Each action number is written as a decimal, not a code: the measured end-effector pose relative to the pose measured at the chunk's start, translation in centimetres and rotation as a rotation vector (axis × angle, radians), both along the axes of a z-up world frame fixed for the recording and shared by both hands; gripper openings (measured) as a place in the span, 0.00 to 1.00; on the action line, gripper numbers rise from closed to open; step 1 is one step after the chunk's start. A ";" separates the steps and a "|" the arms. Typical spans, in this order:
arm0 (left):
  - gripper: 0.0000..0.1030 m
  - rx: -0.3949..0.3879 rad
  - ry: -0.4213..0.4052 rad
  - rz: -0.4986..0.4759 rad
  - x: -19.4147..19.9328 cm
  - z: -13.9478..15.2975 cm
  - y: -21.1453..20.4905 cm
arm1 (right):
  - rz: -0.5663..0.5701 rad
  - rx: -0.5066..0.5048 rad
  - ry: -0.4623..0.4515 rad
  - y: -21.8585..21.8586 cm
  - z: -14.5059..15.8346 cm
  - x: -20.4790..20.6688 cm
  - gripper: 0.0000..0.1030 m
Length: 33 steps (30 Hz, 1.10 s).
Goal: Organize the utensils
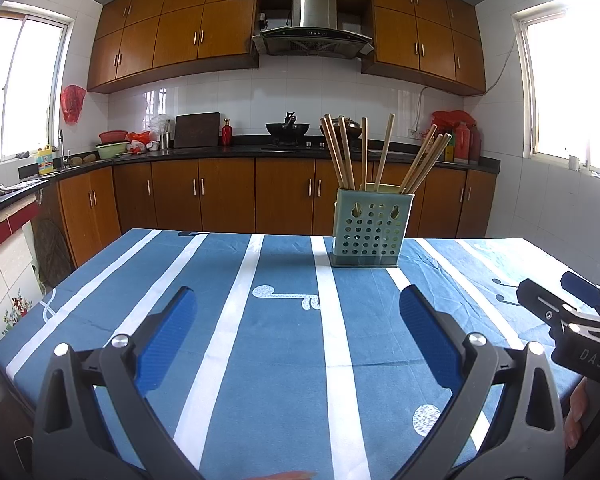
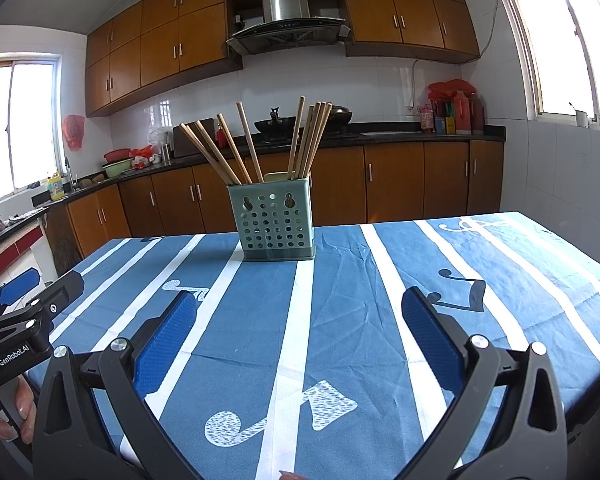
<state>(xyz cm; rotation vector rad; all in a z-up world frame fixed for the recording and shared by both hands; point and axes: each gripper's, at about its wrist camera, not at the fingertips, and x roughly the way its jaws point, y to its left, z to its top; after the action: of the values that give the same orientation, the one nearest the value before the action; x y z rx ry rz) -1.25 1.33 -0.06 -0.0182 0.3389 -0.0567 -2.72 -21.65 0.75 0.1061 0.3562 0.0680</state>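
Both the left gripper (image 1: 298, 334) and right gripper (image 2: 300, 336) are held wide open and empty, wooden chopsticks (image 2: 260, 144) apparently all stowed upright in the perforated pale-green plastic holder (image 2: 274, 222).

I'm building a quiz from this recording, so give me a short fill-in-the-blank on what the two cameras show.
1. The chopsticks stand in a pale green ____.
2. The left gripper and right gripper are both ____.
3. The tablecloth is blue with ____ stripes.

Missing words: holder; open; white
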 end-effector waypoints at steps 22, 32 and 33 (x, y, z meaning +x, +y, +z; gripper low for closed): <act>0.96 0.001 0.002 0.002 0.0 -0.1 0.0 | -0.005 0.004 0.003 0.0 -0.1 0.1 0.98; 0.96 0.000 0.006 0.011 0.1 -0.2 0.3 | -0.004 0.004 0.003 0.0 -0.1 0.0 0.98; 0.96 -0.001 0.006 0.010 0.1 -0.1 0.3 | -0.005 0.004 0.003 0.1 -0.1 0.1 0.98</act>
<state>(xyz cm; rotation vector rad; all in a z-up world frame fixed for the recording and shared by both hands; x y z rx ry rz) -1.13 1.62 -0.20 -0.0206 0.3450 -0.0470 -2.63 -21.55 0.65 0.1108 0.3590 0.0636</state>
